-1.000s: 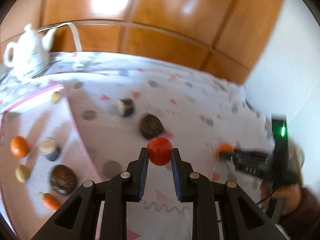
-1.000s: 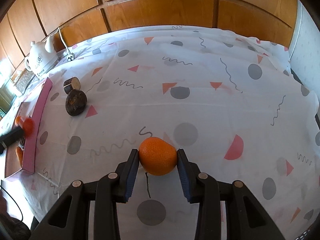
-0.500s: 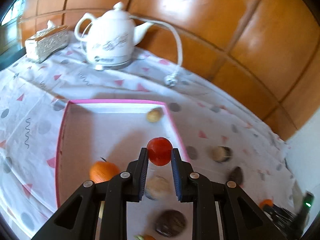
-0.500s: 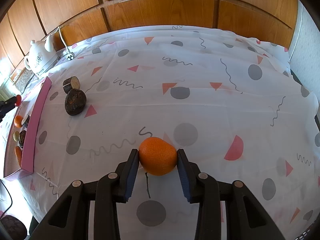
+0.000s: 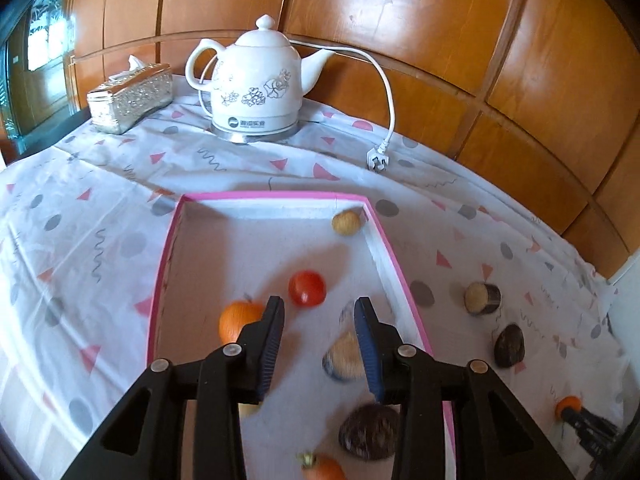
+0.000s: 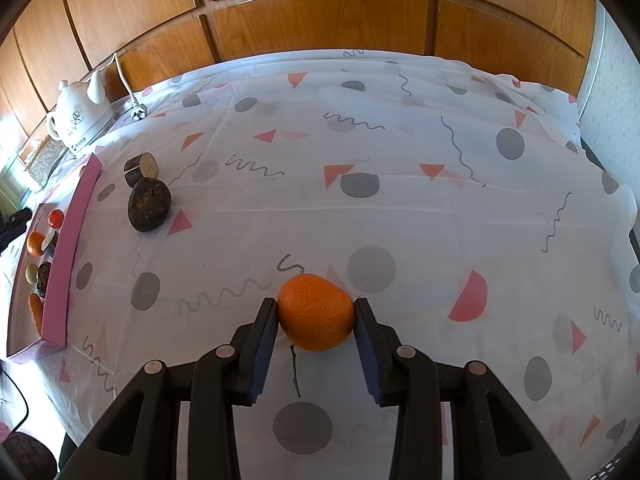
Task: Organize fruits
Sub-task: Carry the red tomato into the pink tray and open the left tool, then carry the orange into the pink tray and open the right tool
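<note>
Inside the pink tray (image 5: 394, 264), the tomato (image 5: 307, 288) lies just past the left gripper (image 5: 319, 312), whose jaws are opening with nothing between them. Well away from the tray, the right gripper (image 6: 316, 312) pinches an orange (image 6: 316, 311) over the tablecloth (image 6: 400, 208).

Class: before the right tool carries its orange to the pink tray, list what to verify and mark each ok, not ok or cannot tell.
1. Right tool pads press both sides of the orange: ok.
2. Left tool opening, nothing between its pads: ok.
3. Red tomato lies inside the pink tray: ok.
4. Bare tray floor left for the orange: ok.
5. Dark round fruit and cut piece lie between orange and tray, so lift over them: not ok.
6. Tomato at rest: cannot tell.
</note>
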A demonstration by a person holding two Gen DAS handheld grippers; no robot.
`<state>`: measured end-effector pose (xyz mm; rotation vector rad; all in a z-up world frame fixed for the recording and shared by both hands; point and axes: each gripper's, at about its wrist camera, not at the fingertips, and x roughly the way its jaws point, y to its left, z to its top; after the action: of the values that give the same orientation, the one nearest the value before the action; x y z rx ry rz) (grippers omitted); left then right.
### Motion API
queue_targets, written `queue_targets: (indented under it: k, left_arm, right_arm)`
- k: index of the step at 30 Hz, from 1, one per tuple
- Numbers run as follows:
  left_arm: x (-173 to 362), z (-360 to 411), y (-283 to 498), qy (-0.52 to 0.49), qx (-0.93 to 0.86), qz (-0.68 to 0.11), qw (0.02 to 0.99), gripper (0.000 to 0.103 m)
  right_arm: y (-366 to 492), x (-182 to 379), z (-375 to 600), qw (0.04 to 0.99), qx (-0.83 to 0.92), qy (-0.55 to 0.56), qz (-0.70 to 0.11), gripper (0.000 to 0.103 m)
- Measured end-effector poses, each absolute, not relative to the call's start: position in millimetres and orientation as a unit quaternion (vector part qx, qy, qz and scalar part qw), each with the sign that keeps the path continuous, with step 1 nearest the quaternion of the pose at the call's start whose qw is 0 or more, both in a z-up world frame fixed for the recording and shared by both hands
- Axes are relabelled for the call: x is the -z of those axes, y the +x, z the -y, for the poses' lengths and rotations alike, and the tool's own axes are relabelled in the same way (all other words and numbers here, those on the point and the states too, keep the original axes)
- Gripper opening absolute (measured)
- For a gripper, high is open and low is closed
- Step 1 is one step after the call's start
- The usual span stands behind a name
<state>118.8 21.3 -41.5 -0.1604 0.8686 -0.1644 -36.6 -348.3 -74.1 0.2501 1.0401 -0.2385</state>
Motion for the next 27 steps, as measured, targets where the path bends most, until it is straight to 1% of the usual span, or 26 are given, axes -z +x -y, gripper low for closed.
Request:
queue_targets:
  k: [5, 8, 15, 27]
  left_arm:
    - [40, -21, 95, -0.068, 0.075, -0.42, 0.902, 0.043]
    - [37, -19, 84, -0.059, 0.076, -0.414, 0.905, 0.048]
    - [30, -15, 67, -0.051, 0.084, -0.407, 0.908, 0.051]
    - [33, -14, 56, -0.053, 0.088, -0.415, 0.904, 0.054]
  right_arm:
    - [-36, 74, 348, 0.854, 0.117, 0.12, -0.493, 0.039]
    - [-36, 74, 347, 0.854, 0.118, 0.117, -0.493, 0.039]
    - [-37, 74, 347, 0.855, 0.119, 0.114, -0.491, 0.039]
    - [-37, 75, 346, 0.856, 0.119, 0.107, -0.491, 0.039]
